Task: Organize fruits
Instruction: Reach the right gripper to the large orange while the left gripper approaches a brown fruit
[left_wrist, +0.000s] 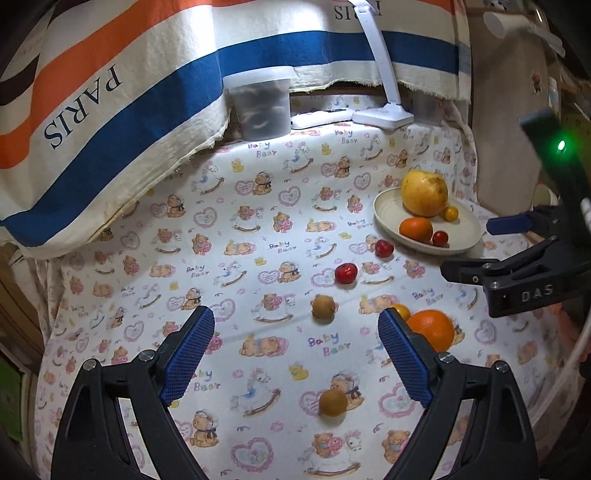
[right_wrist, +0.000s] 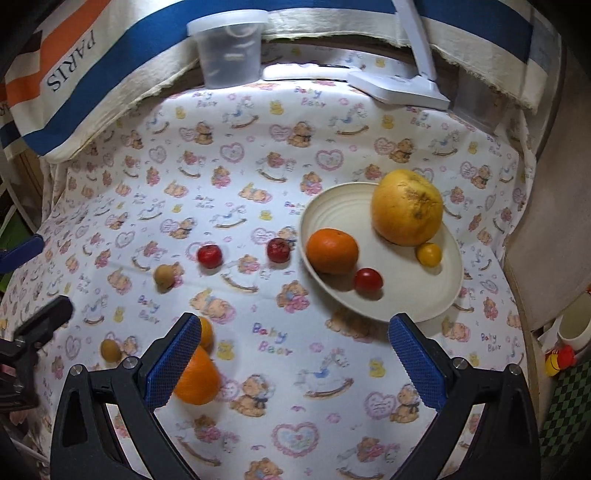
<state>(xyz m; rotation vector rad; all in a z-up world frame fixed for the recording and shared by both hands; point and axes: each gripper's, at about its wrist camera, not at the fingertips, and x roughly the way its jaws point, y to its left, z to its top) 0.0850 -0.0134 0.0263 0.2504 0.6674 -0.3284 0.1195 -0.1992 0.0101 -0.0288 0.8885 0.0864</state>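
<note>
A cream plate (right_wrist: 332, 206) (left_wrist: 384, 212) holds a big yellow grapefruit (right_wrist: 407, 207) (left_wrist: 424, 192), an orange (right_wrist: 332, 251) (left_wrist: 415, 229), a small red tomato (right_wrist: 368, 281) (left_wrist: 440, 238) and a small yellow fruit (right_wrist: 429, 254) (left_wrist: 450, 213). On the cloth lie two red fruits (right_wrist: 209, 256) (right_wrist: 278, 250), two brown kiwis (right_wrist: 164, 275) (right_wrist: 110, 350), a large orange (right_wrist: 197, 380) (left_wrist: 432, 328) and a small orange fruit (right_wrist: 205, 332). My left gripper (left_wrist: 295, 354) is open above the cloth. My right gripper (right_wrist: 291, 362) is open in front of the plate.
A clear plastic tub (right_wrist: 229, 51) and a white lamp base (right_wrist: 399, 86) stand at the back. A striped PARIS cloth (left_wrist: 92, 99) hangs at back left. A cup (right_wrist: 574, 326) and toy (right_wrist: 559, 360) sit off the table's right edge.
</note>
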